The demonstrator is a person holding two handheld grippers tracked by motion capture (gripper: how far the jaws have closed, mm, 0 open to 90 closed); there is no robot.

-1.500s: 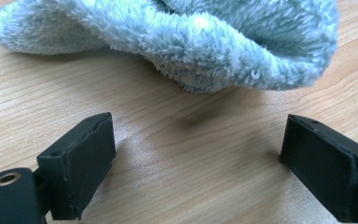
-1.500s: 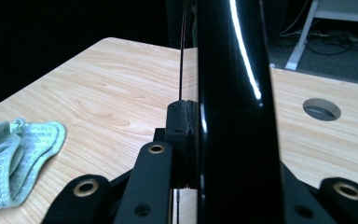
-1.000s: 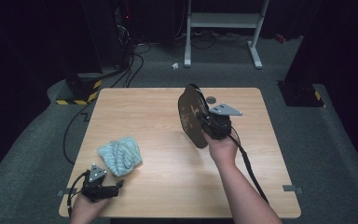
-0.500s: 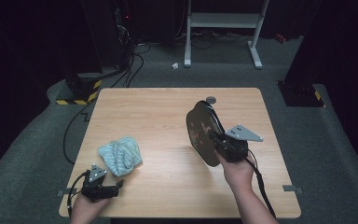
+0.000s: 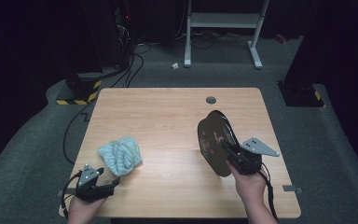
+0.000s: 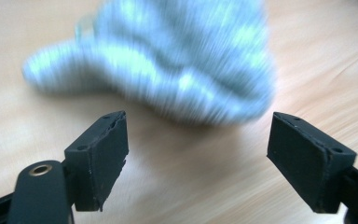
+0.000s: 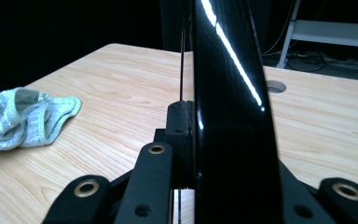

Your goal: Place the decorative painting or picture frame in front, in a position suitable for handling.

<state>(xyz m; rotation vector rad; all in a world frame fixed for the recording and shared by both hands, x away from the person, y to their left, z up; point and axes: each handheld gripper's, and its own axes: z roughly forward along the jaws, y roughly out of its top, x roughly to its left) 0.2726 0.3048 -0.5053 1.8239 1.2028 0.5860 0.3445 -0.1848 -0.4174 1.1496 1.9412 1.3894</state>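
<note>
A dark glossy plate [image 5: 216, 142] with a faint pattern stands on edge above the table's right side, my right gripper [image 5: 228, 151] shut on its rim. In the right gripper view the plate [image 7: 228, 112] rises edge-on between the jaws. A crumpled light blue-grey cloth [image 5: 120, 155] lies on the table at the front left; it is also in the right gripper view [image 7: 25, 119]. My left gripper [image 5: 114, 183] rests near the front left edge, open, pointing at the cloth [image 6: 168, 60], which lies blurred just beyond its spread fingers [image 6: 100, 154].
The wooden table [image 5: 168, 121] has a round cable hole [image 5: 210, 100] at the back right. Cables, a yellow-black striped base [image 5: 77, 98] and a white stand [image 5: 223, 28] sit on the dark floor behind the table.
My right gripper has carried the upright plate toward the front right of the table. The left gripper has stayed in place near the cloth.
</note>
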